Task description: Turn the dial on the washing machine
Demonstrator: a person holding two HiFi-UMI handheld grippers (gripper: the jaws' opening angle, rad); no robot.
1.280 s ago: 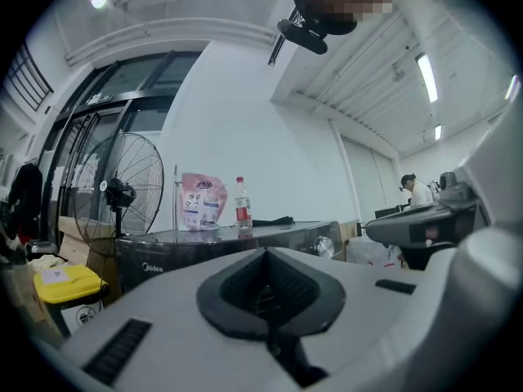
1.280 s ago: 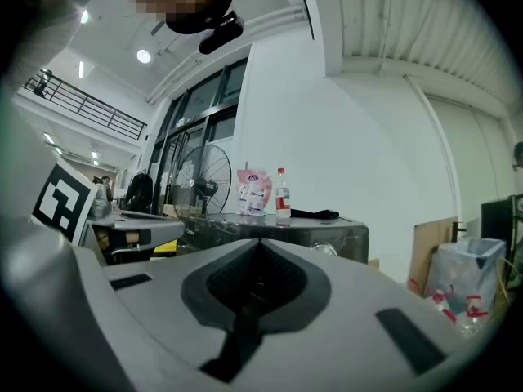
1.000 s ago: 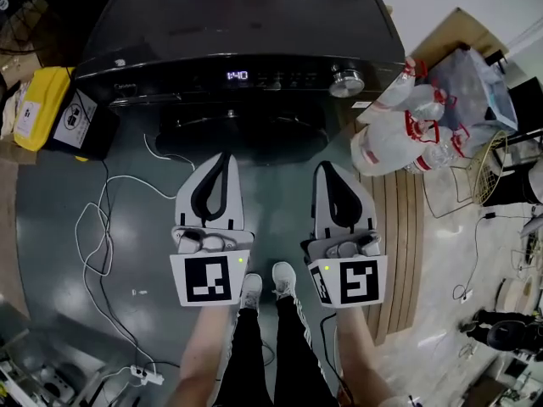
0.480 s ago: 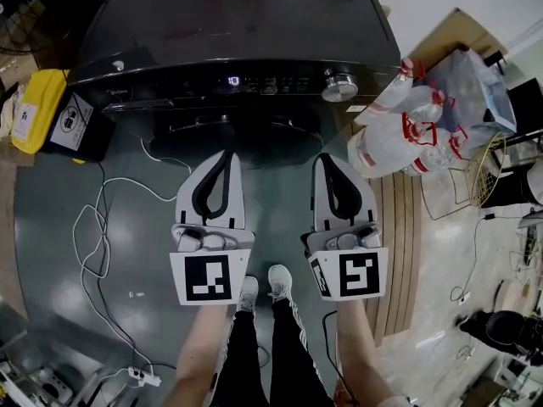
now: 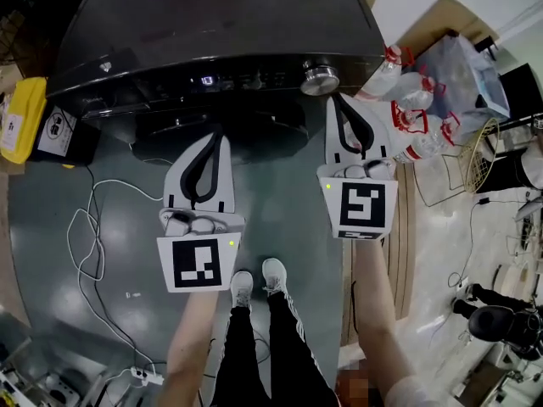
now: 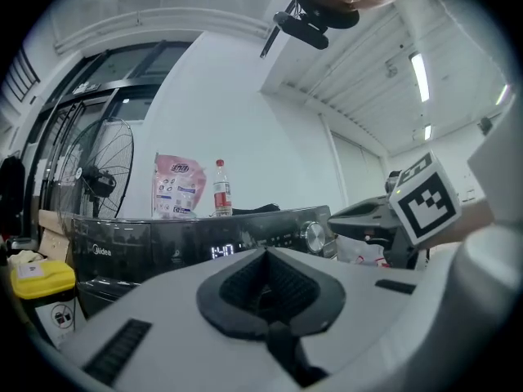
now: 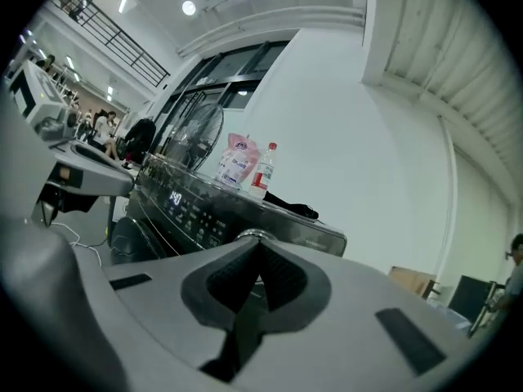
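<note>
A black front-loading washing machine [image 5: 221, 24] fills the top of the head view. Its silver dial [image 5: 320, 77] sits at the right end of the control panel, right of the lit display [image 5: 206, 80]. My right gripper [image 5: 338, 101] is shut and empty, its tips just below and slightly right of the dial, apart from it. In the right gripper view the dial [image 7: 254, 235] peeks over the closed jaw tips. My left gripper [image 5: 218, 134] is shut and empty, lower, in front of the door. The left gripper view shows the dial [image 6: 314, 236] and the right gripper [image 6: 384, 221] beside it.
Bagged plastic bottles [image 5: 413, 113] lie right of the machine by wooden boards. A yellow box [image 5: 17, 119] stands at its left. White cables [image 5: 92, 227] trail over the grey floor. The person's shoes [image 5: 258, 281] are below the grippers. A pink pouch [image 6: 176, 188] and bottle [image 6: 221, 188] stand on the machine.
My right gripper has risen forward from beside the left one to just under the dial. The left gripper has shifted a little closer to the machine.
</note>
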